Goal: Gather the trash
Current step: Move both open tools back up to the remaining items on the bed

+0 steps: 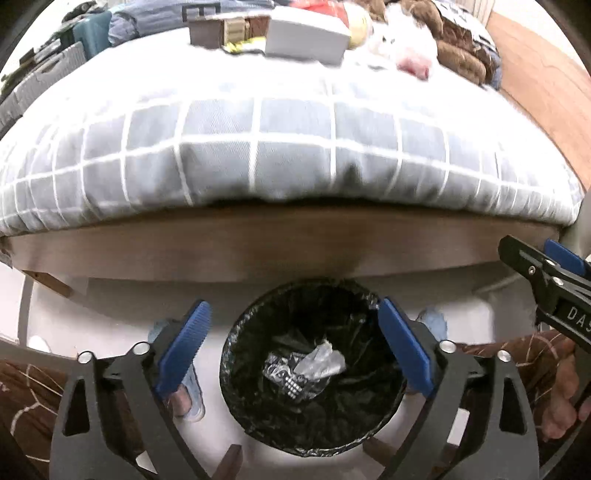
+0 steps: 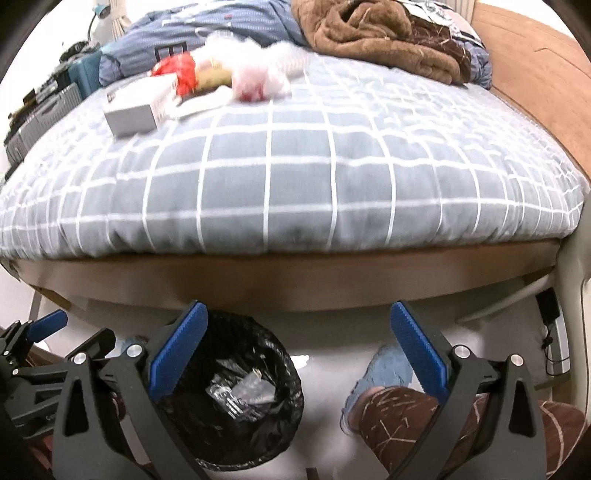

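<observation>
A round bin with a black liner [image 1: 314,369] stands on the pale floor at the foot of the bed. Crumpled clear plastic and wrappers [image 1: 314,365] lie at its bottom. My left gripper [image 1: 295,347] hangs open above the bin, nothing between its blue pads. My right gripper [image 2: 299,350] is open too, empty, just right of the bin [image 2: 236,395]. On the checked grey bedcover [image 2: 295,166] lie a grey box [image 2: 136,107], red plastic [image 2: 177,72], a pink and white bag [image 2: 255,83] and other litter [image 1: 236,33].
The wooden bed frame [image 1: 280,251] runs across just beyond the bin. A person's legs in brown patterned trousers [image 2: 402,417] and blue slippers [image 1: 188,387] stand either side of the bin. A brown blanket [image 2: 369,33] lies at the bed's far end; cases [image 2: 40,114] stand left.
</observation>
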`<state>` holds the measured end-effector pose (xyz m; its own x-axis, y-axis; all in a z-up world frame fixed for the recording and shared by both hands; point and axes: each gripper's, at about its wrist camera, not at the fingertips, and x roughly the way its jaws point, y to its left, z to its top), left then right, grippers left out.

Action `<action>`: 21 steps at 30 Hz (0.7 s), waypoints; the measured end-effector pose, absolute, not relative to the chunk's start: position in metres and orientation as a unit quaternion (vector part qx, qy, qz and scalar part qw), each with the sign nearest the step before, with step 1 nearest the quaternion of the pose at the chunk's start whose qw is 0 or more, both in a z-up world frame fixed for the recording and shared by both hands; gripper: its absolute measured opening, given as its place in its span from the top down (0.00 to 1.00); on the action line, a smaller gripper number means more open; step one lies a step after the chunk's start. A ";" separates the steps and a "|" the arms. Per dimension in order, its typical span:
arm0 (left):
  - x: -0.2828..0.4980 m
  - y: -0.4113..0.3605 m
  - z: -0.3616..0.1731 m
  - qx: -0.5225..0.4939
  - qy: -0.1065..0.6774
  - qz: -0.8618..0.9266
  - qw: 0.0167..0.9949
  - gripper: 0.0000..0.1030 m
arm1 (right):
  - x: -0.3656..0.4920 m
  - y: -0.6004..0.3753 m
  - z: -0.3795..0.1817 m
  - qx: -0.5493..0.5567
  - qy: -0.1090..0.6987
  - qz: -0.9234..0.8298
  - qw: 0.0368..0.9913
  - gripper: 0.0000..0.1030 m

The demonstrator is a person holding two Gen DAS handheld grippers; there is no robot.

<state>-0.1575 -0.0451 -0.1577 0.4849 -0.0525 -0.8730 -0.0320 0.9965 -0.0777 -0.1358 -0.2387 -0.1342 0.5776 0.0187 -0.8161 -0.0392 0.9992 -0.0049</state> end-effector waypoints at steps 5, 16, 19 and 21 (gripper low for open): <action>-0.147 -0.042 -0.138 -0.034 0.485 -0.008 0.874 0.06 | -0.126 -0.239 -0.118 -0.024 0.433 0.026 0.901 0.07; -0.106 -0.032 -0.080 -0.047 0.432 -0.007 0.901 0.06 | -0.090 -0.239 -0.085 -0.011 0.386 0.043 0.921 0.07; -0.087 -0.035 -0.069 -0.039 0.421 -0.013 0.906 0.06 | -0.073 -0.236 -0.077 -0.013 0.377 0.047 0.925 0.07; -0.074 -0.034 -0.067 -0.037 0.418 -0.014 0.908 0.06 | -0.059 -0.235 -0.072 -0.012 0.374 0.048 0.926 0.07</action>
